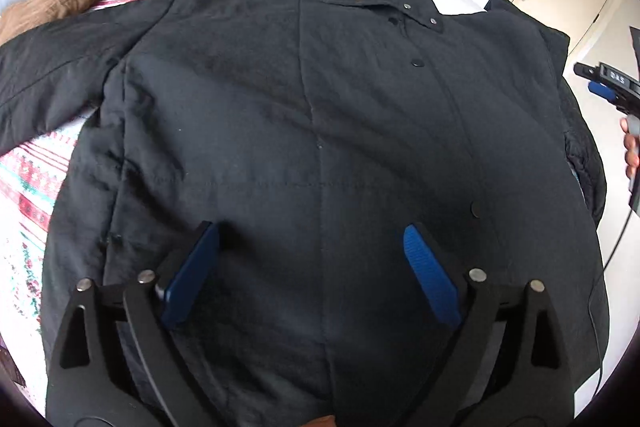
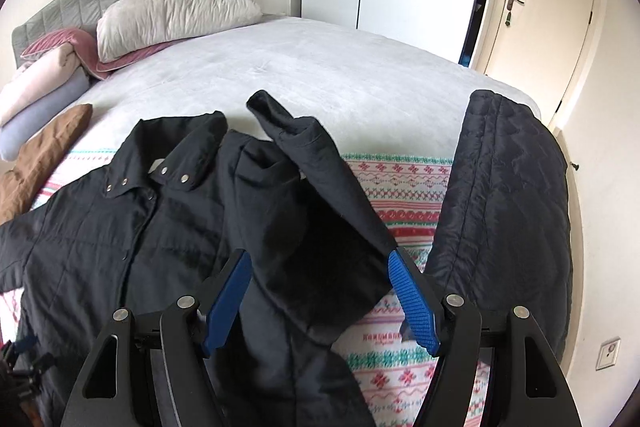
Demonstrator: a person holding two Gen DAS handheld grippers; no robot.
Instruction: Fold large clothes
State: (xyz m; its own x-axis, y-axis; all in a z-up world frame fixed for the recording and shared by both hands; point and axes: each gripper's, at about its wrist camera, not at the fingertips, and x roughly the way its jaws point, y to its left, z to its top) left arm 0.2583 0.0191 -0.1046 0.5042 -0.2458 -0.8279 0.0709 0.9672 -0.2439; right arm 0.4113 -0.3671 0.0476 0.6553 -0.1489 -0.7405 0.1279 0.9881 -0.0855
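Two grippers work over one large black padded jacket point(image 1: 304, 131) spread front-up on a bed.

Left gripper point(image 1: 312, 267): jaws stand wide apart, blue pads clear of the cloth, nothing between them. The gripper points steeply down at the jacket's lower front panel, which lies directly ahead of and beneath the fingertips. The jacket's long axis runs straight away from this gripper, from hem (near) to snap-fastened collar (far). Far-left of the gripper, the jacket's left-view sleeve extends outward over the patterned red-and-green knitted blanket point(image 1: 28, 187).

Right gripper point(image 2: 320, 291): jaws partly open. The black jacket sleeve point(image 2: 320, 227) lies between the blue pads, its cuff edge close to the right pad. Whether the pads press on the cloth cannot be told from this view; the sleeve rises ahead of the gripper and folds over toward the collar, which suggests support, but contact is not confirmed. The sleeve's long axis runs forward and to the left of the gripper, toward the jacket body.

Judgement: the right gripper is the nearer one to the sleeve, and the coming move turns on carrying that sleeve leftward across the jacket front.

Right of the right gripper, a dark quilted garment point(image 2: 504, 211) hangs over the bed edge. Beyond both grippers lies the grey bedspread point(image 2: 320, 67).
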